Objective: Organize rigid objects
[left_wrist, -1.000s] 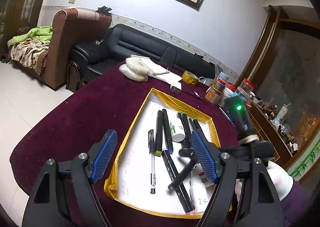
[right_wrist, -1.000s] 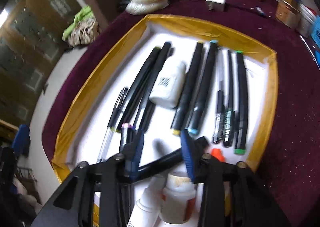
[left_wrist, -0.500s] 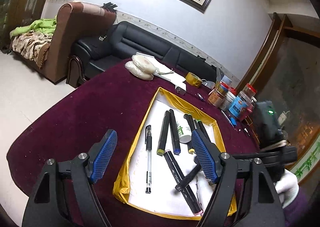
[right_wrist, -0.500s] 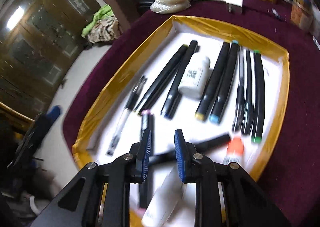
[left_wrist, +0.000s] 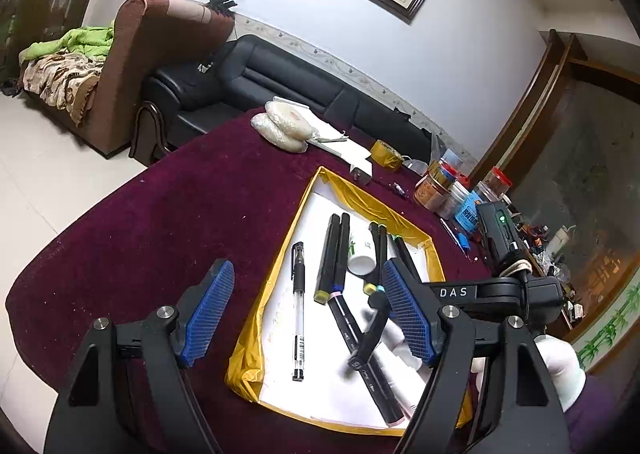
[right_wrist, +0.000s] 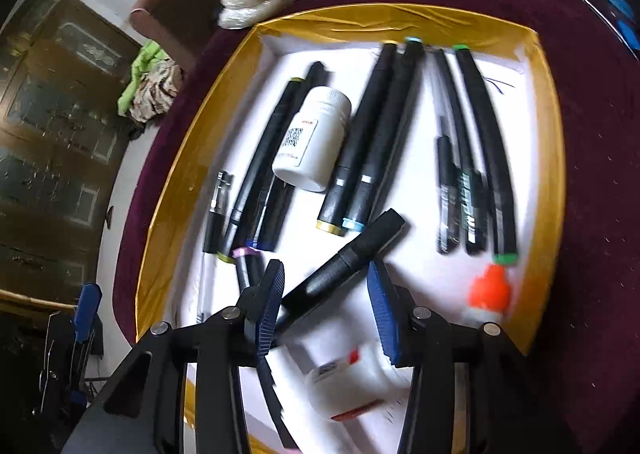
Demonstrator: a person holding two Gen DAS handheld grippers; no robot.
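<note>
Tray [right_wrist: 548, 157], gold-rimmed, white inside, sits on the maroon table [left_wrist: 160, 221]; everything below is placed relative to it. Inside, in rows running front to back: clear pen [left_wrist: 298, 306] nearest the left rim, a black marker pair, white bottle [right_wrist: 312, 141] lying on its side, a second marker pair with yellow and blue caps, thinner pens, then a green-capped marker [right_wrist: 486, 145] by the right rim. Orange-capped tube [right_wrist: 490, 294] lies at the near right corner; another white bottle [right_wrist: 344, 378] at the near edge, under the right gripper [right_wrist: 324, 302]. Beyond the far rim: papers, tape roll, jars. Left of the tray the table is bare cloth up to its edge.

Loose black marker [right_wrist: 344, 258] lies diagonally across the near middle of the tray, its lower end between the right jaws. Those jaws have just been opening and now stand apart; the left pad looks to be touching the marker, the right pad is clear of it. Image blurred.

Left gripper [left_wrist: 308, 314] hangs over the tray's near left corner, jaws wide, nothing between them.
</note>
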